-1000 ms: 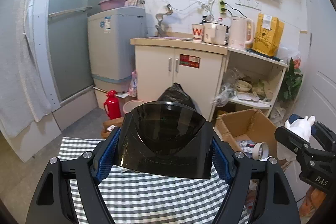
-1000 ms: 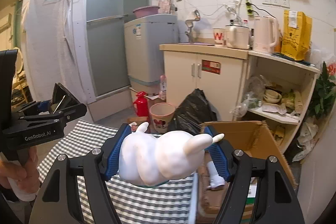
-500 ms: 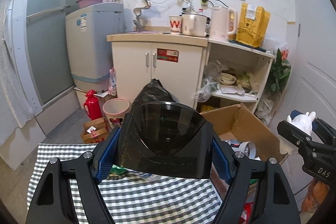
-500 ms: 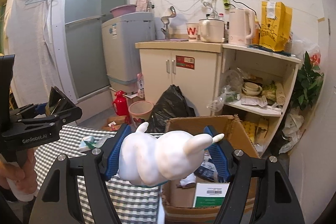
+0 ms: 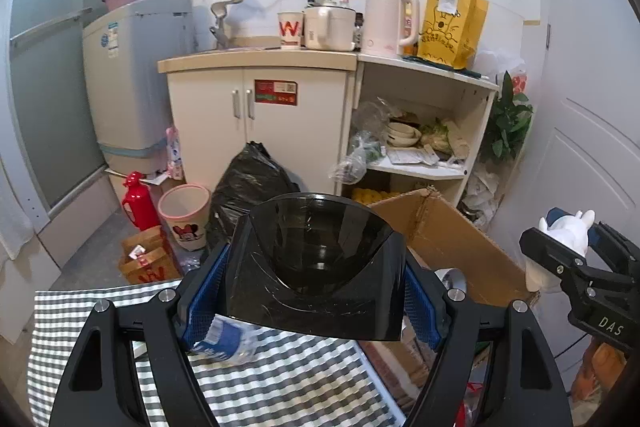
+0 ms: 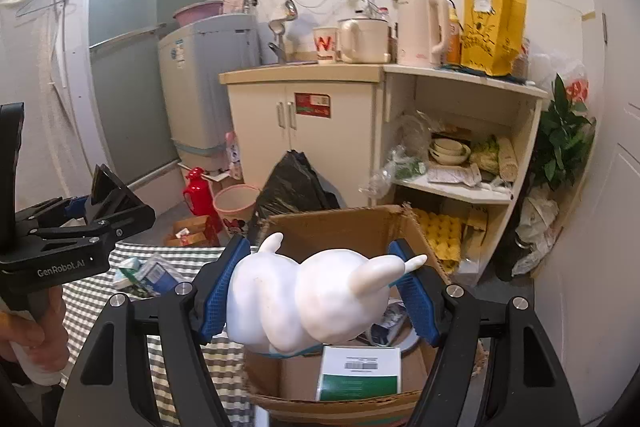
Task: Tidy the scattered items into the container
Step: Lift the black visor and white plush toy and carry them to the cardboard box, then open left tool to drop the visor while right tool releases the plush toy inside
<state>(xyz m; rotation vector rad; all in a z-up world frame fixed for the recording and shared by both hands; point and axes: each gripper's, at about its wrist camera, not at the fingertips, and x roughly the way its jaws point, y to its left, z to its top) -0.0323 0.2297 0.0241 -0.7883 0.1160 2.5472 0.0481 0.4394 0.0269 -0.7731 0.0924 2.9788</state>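
My left gripper (image 5: 312, 303) is shut on a dark smoked-plastic bowl-shaped piece (image 5: 316, 263), held above the checked tablecloth (image 5: 280, 387) beside the open cardboard box (image 5: 448, 243). My right gripper (image 6: 316, 295) is shut on a white rabbit figurine (image 6: 308, 303), held over the cardboard box (image 6: 340, 227). The box holds a green-and-white package (image 6: 360, 371), a tape roll and other bits. The rabbit (image 5: 568, 231) and right gripper show at the right edge of the left wrist view. A blue-and-white packet (image 5: 228, 339) lies on the cloth under the left gripper.
Small cartons (image 6: 148, 271) lie on the cloth (image 6: 100, 291). Behind stand a black rubbish bag (image 5: 252, 179), a pink bin (image 5: 186, 215), a red bottle (image 5: 138, 199), a white cabinet (image 5: 260, 115), open shelves (image 5: 420, 147) and a washing machine (image 5: 132, 75). A hand (image 6: 32, 339) grips the left handle.
Both grippers have moved right and forward, keeping their loads. The rabbit now hangs over the box opening, and the box fills more of both views.
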